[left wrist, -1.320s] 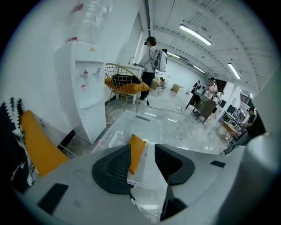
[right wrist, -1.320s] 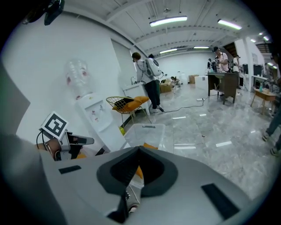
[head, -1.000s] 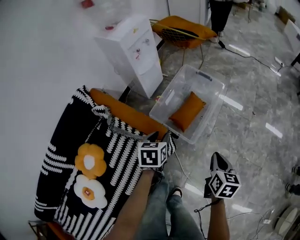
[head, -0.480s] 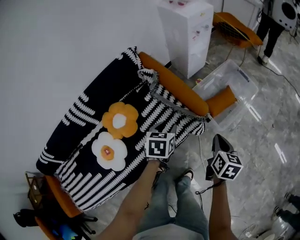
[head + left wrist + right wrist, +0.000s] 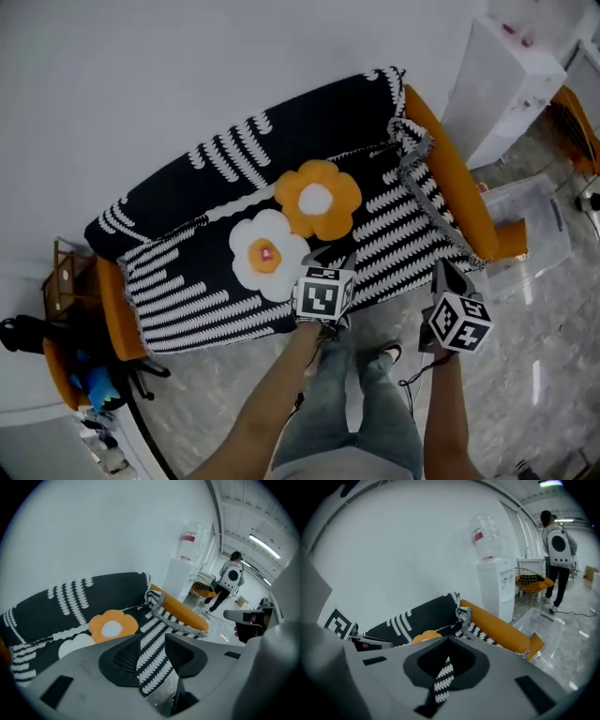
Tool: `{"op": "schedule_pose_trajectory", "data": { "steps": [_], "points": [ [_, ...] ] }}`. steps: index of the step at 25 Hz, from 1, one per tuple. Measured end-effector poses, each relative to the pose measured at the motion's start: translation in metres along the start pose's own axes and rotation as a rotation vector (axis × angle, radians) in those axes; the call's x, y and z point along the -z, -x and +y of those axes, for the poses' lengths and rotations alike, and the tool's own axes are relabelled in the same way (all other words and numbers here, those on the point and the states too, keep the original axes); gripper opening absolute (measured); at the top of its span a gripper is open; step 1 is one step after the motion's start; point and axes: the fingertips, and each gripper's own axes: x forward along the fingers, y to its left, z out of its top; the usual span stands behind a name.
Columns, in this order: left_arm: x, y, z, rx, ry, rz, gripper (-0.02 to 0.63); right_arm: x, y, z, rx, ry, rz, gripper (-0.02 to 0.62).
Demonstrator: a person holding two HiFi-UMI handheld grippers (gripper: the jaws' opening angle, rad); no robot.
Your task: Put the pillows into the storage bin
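Two flower pillows lie on the sofa's black-and-white throw [image 5: 187, 192]: an orange one with a white centre [image 5: 317, 199] [image 5: 111, 626] and a white one with an orange centre [image 5: 266, 255]. My left gripper [image 5: 333, 261] [image 5: 153, 644] hangs just in front of the seat edge, open, nothing between its jaws. Further right, my right gripper [image 5: 441, 277] [image 5: 449, 641] is over the floor, its tips together and empty. The clear storage bin [image 5: 539, 220] [image 5: 539, 620] sits beyond the sofa's right arm, with an orange pillow [image 5: 511, 240] in it.
A white water dispenser [image 5: 506, 89] [image 5: 177, 579] [image 5: 499, 585] stands by the wall past the sofa's orange arm [image 5: 450, 178]. A person [image 5: 229, 579] [image 5: 558, 545] stands near a wire chair [image 5: 530, 581]. A small rack [image 5: 61, 281] stands left of the sofa.
The head view has swung from the bin over to the sofa, which now fills the middle; the bin has slid to the right edge. Both grippers travelled along and kept their jaw states.
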Motion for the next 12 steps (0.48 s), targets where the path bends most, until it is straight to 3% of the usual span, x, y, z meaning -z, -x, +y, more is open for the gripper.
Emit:
{"op": "schedule_pose_trajectory", "data": {
  "steps": [8,12],
  "points": [
    [0.096,-0.004,0.12,-0.127,0.153,0.048,0.161,0.054,-0.074,0.058,-0.072,0.123,0.106,0.001],
    [0.152,-0.026,0.154,-0.144,0.169,0.103,0.161,0.098,-0.102,0.066,-0.072,0.134,0.162,0.001]
  ]
}}
